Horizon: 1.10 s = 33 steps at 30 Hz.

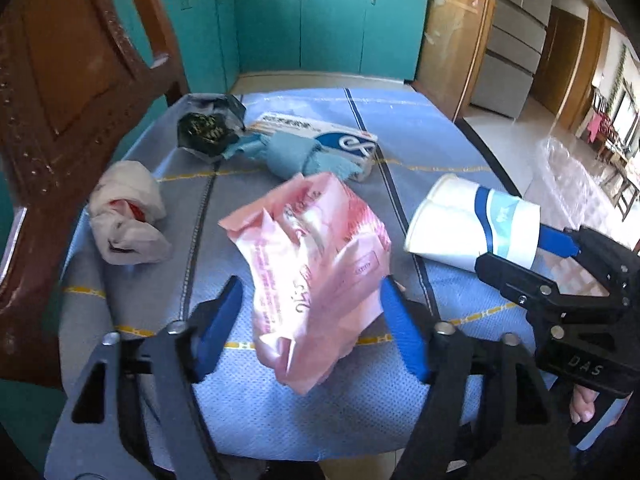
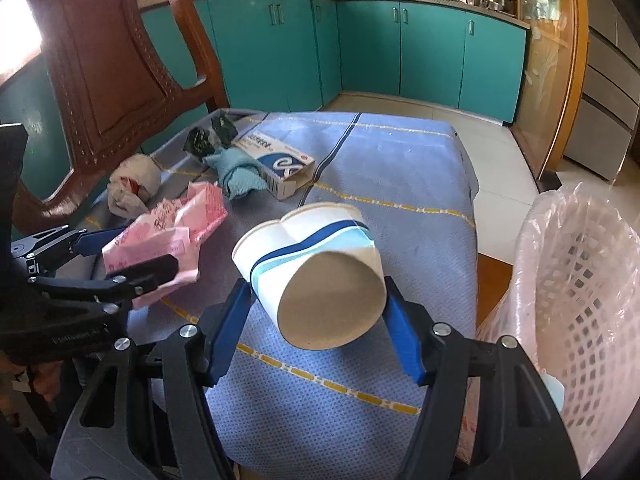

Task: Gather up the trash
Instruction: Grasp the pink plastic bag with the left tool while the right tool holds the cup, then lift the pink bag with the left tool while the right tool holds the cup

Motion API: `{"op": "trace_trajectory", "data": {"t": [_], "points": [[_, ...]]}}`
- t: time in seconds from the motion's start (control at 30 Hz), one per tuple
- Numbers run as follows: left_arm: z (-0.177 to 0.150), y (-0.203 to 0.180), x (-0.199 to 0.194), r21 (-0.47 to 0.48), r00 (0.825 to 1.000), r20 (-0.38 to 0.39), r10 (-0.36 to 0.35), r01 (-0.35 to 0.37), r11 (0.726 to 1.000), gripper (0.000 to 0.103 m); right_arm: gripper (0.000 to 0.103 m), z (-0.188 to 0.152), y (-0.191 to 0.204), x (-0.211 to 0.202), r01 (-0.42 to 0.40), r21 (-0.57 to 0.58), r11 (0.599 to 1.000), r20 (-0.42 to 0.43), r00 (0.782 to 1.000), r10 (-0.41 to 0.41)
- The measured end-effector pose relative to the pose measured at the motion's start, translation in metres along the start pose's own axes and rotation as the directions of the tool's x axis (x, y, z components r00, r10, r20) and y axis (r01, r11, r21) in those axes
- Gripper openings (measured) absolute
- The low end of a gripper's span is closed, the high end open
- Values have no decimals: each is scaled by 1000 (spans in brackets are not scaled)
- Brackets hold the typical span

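Left tool (image 1: 312,300): jaws apart, crumpled pink plastic wrapper (image 1: 312,256) between, pads not pressing.
Right tool (image 2: 316,296): clamps white-blue paper cup (image 2: 320,264), on its side.
Table (image 2: 400,184): blue cloth; far-left corner w/ white-blue carton (image 2: 276,160), teal rag (image 2: 236,172), black wrapper (image 2: 204,140), white wad (image 2: 134,184).
Right edge: lined white basket (image 2: 580,280).
Left edge: brown wooden chair (image 2: 116,60).

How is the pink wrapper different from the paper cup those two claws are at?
The pink wrapper is crumpled, flat film; the paper cup is a stiff cone, only dented at its rim. The wrapper is pink with print; the cup is white with blue bands. The wrapper sits between the left gripper fingers; the cup lies sideways, pinched near its base by the right gripper. Both are over the blue cloth.
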<state>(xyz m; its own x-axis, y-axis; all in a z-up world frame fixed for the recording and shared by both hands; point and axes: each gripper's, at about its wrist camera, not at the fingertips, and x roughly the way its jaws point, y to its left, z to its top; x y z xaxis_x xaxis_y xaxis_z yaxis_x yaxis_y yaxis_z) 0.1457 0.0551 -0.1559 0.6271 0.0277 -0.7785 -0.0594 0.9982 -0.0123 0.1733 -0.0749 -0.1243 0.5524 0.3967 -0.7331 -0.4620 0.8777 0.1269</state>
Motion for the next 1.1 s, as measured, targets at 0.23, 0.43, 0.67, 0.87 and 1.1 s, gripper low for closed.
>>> {"op": "trace_trajectory", "data": {"t": [0.23,0.43,0.67,0.87,1.1], "points": [[-7,-1,5,30,1000,-13,7,-6,1000,26,71,0,-3,4,14,13,1000,-9,1000,-14],[-15,3,-8,21,1000,11,19,-19,1000,24,74,-1,-2,10,26,11,1000,-17,1000,-26],[-20,8,-17,-3,1000,17,21,-21,1000,24,74,-4,9,10,4,-38,999,-29,1000,-5],[-20,12,-22,-12,999,30,34,-33,999,24,76,-7,16,13,18,-67,998,-37,999,-21],[-22,15,-24,-26,999,31,42,-41,999,24,89,3,12,19,31,-20,999,-9,999,-31]]}}
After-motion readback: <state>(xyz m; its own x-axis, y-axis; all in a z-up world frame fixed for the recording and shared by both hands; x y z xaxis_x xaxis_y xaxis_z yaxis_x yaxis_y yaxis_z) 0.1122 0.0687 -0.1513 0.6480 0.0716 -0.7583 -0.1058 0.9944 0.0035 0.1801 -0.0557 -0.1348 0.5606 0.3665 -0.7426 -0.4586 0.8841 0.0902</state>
